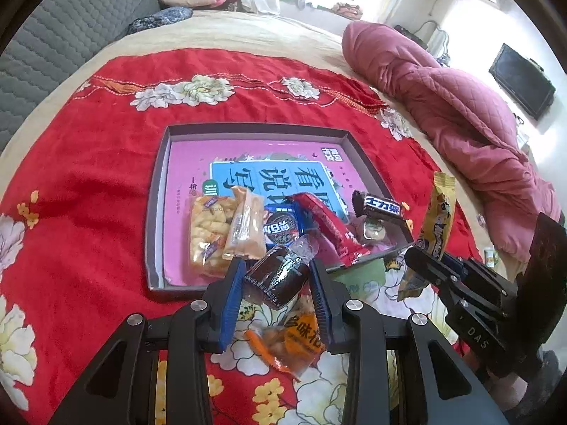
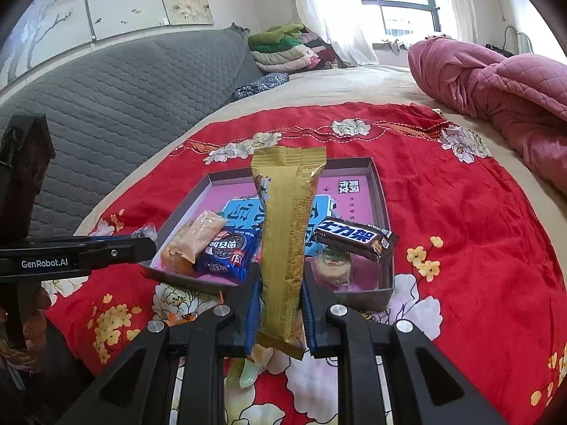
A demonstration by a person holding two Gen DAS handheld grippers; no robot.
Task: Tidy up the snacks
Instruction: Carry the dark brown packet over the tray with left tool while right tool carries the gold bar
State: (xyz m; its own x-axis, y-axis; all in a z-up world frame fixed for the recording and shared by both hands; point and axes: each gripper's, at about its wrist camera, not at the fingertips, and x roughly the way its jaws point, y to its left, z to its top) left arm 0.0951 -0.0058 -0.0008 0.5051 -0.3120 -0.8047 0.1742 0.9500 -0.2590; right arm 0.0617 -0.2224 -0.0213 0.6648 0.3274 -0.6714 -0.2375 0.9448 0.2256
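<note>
We've got the left gripper [image 1: 278,276] with its jaws clamped on a dark wrapped cake [image 1: 276,278], held just over the near edge of the tray [image 2: 381,191] on the red bedspread [image 1: 88,177]. The right gripper [image 2: 281,304] pinches a long gold snack pack [image 2: 285,233] upright (jaws nearly closed).

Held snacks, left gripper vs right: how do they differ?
Left gripper is clamped on a dark chocolate roll cake in clear wrap: short, stubby, lying crosswise between the pads. Right gripper pinches a gold wrapper bar: long, thin, opaque foil, standing upright past the fingertips. The roll cake keeps the jaws wider; the bar leaves them nearly shut. Both are held above the tray's near edge.
</note>
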